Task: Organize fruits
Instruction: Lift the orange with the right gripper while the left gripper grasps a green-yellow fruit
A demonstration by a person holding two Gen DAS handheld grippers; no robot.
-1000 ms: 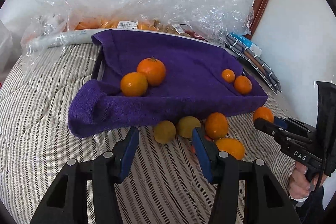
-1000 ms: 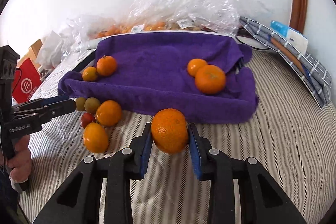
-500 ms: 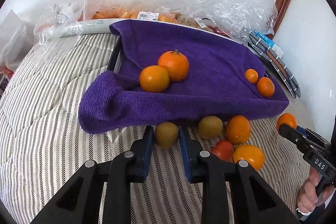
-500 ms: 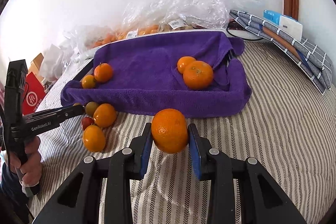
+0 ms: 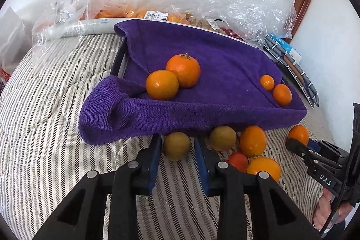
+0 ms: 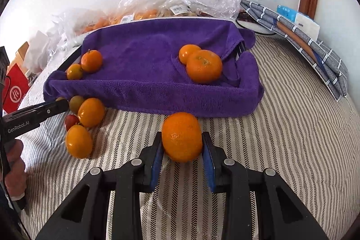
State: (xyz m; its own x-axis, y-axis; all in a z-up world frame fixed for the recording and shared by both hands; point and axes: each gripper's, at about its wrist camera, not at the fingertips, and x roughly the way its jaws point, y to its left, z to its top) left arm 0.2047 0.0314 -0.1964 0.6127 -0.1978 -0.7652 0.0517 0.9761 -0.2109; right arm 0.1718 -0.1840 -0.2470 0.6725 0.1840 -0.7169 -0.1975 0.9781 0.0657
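Observation:
A tray draped in a purple towel holds two oranges at its left and two smaller ones at its right. Loose fruit lies in front: a green-brown fruit, oranges and a red tomato. My left gripper has another green-brown fruit between its pads; the jaws are opening slightly but still touch it. My right gripper is shut on an orange just above the striped cover.
Crinkled plastic bags with more fruit lie behind the tray against the white wall. A folded checked cloth leans at the right. A red bag stands at the far left. Striped bedding spreads around the tray.
My left gripper, open and empty a second ago, moved in around the left green-brown fruit and closed on it. The right gripper kept hold of its orange.

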